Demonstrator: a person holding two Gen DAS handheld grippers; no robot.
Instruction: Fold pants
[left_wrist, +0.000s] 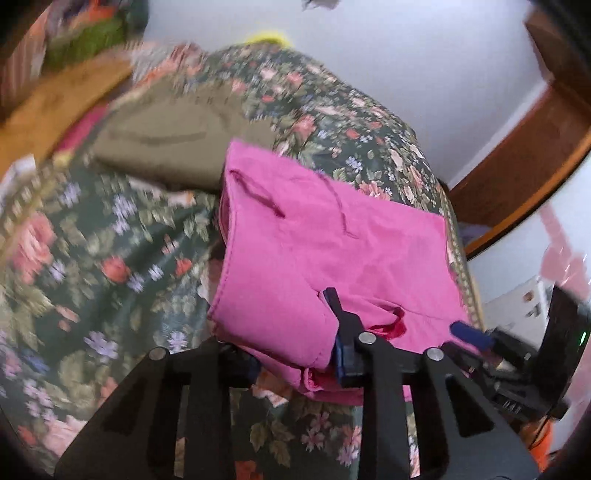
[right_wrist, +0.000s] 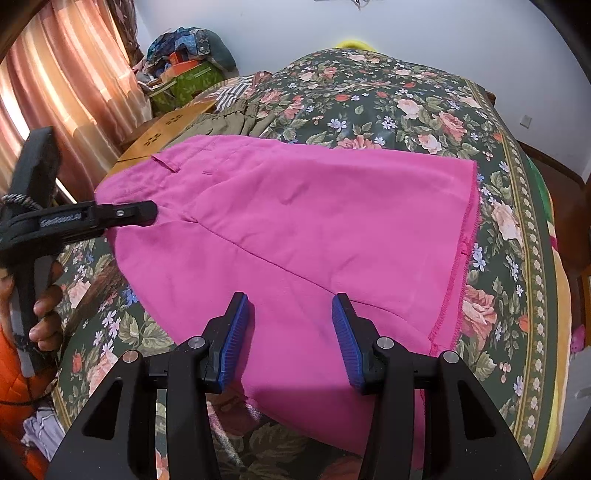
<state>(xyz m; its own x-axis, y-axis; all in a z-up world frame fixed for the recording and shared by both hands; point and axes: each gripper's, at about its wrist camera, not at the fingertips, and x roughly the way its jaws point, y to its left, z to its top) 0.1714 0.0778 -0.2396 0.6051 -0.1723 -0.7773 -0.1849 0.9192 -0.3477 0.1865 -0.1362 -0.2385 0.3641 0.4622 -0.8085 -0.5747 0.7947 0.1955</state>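
Pants (right_wrist: 295, 236), pink, lay spread on the floral bedspread (right_wrist: 406, 99).
Left gripper (right_wrist: 147, 212) pinched their waistband edge; right gripper (right_wrist: 291, 332) hovered over the fabric, fingers apart, gripping nothing.

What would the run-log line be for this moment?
left tongs: gripping waistband | right tongs: open over pants | pink fabric pants: flat on floral bedspread | fold: pending

Pants (right_wrist: 295, 236) spread across the near half of the bed (right_wrist: 424, 99), waistband toward its left edge, hems toward the right. Behind them, near the left edge, another folded garment (right_wrist: 229, 118). Beyond the far left corner, piled bags (right_wrist: 184, 70) against the wall.
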